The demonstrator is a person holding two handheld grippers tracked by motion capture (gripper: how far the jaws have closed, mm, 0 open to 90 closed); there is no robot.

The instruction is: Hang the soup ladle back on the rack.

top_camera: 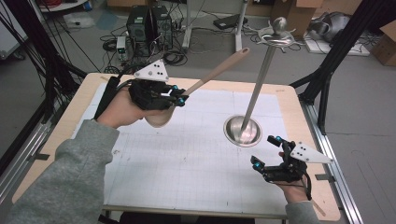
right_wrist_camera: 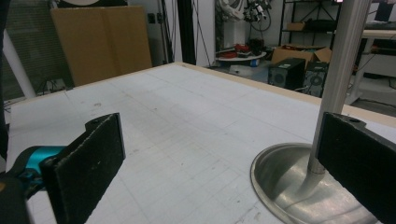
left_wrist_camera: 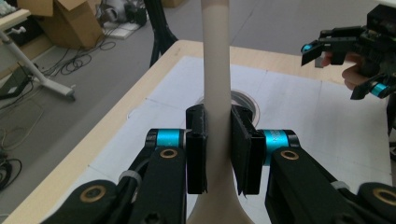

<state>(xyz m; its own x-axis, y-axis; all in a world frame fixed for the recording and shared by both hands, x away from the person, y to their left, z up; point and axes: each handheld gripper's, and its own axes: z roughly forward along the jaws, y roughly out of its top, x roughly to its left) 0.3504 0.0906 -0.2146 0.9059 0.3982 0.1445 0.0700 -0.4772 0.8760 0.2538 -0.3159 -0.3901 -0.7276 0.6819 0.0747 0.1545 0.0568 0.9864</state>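
Left tool (top_camera: 180, 100) clamped on the neck of a wooden spoon (top_camera: 212, 74), just above the bowl; in the left gripper view the two black jaws press flat against the pale handle (left_wrist_camera: 215, 70) from both sides. The spoon is held clear of the bench (top_camera: 84, 100), bowl low by the hand and handle slanting up and away toward the metal stand (top_camera: 254, 88). A grip close to the bowl leaves the long handle and its far end free, which suits presenting that end to the hooks (top_camera: 275, 39) at the top of the pole.

Right tool (top_camera: 266, 151) empty, jaws spread wide, held low just beside the round base (top_camera: 242, 131) of the stand, on the person's side. In the right gripper view the pole (right_wrist_camera: 337, 70) rises just in front of the right-hand jaw, and the base dish (right_wrist_camera: 285, 182) lies between the two pads without touching either. This placement probably readies the free tool to steady the stand, since a tall thin pole on a small base may tip when something is hung from it.

The white gridded mat (top_camera: 187, 154) covers most of the bench.
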